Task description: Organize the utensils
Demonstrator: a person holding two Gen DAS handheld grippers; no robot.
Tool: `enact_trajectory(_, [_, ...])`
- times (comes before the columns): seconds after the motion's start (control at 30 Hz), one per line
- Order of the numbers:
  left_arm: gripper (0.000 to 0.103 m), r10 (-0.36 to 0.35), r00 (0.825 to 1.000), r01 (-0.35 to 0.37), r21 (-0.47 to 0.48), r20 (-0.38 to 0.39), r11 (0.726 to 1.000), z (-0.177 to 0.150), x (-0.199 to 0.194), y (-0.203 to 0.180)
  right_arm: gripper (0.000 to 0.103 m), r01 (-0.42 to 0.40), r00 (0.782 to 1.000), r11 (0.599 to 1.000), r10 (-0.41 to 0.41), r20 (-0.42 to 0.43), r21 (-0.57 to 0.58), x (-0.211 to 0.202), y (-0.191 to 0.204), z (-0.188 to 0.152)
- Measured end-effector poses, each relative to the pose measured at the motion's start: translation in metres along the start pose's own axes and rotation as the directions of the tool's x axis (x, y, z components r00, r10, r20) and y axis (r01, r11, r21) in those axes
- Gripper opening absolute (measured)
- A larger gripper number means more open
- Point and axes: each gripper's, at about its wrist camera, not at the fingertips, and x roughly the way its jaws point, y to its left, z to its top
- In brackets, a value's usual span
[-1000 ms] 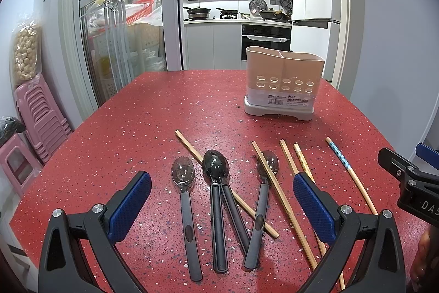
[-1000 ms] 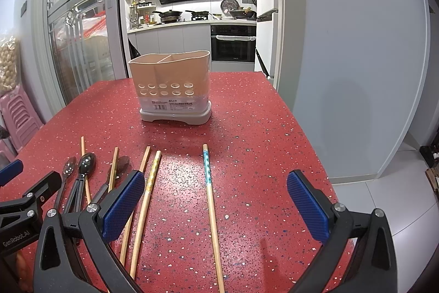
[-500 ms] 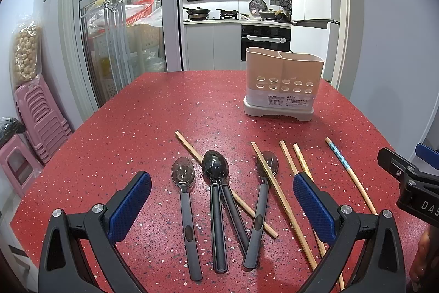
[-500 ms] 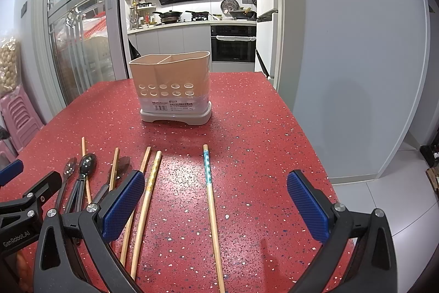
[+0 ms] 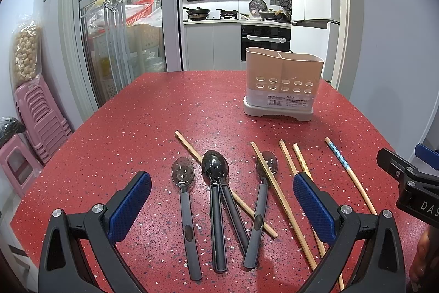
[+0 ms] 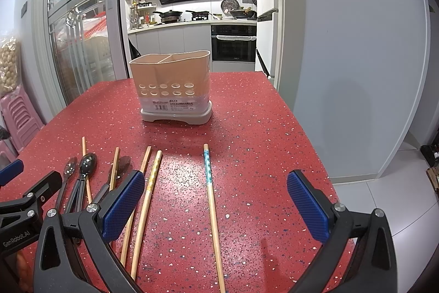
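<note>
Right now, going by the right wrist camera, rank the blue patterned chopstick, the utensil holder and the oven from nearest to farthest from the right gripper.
1. Blue patterned chopstick: lying on the red table between the open right gripper fingers.
2. Utensil holder: farther back on the table, slightly left.
3. Oven: in the kitchen beyond the table.

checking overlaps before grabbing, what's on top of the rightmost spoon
A bare wooden chopstick lies slanted across the spoon, over its bowl's left side and neck. The covered strip of the bowl cannot be seen; the handle is clear.

Dark grey spoons (image 5: 216, 199) and tan chopsticks (image 5: 279, 197), one banded blue (image 6: 208, 172), lie on a white-speckled red counter (image 5: 153, 117) near a beige holder (image 5: 282, 87).
</note>
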Motion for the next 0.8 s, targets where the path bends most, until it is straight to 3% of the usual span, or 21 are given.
enact_trajectory(0.4, [0.103,0.025,0.999,-0.026,-0.015,-0.043,1.000,0.002,0.011,0.015,0.103,-0.031,0.998,0.999,0.031,-0.053,0.015,0.011,-0.007,0.004])
enact_trajectory(0.57, [0.103,0.063,0.990,-0.068,-0.036,-0.127,0.997,0.002,0.029,0.033,0.103,-0.044,0.992,0.999,0.046,-0.121,0.023,0.027,-0.013,0.009])
enact_trajectory(0.8, [0.103,0.093,0.960,-0.114,-0.067,-0.263,0.991,-0.002,0.061,0.060,0.103,-0.060,0.969,0.998,0.057,-0.241,-0.006,0.056,-0.017,0.016])
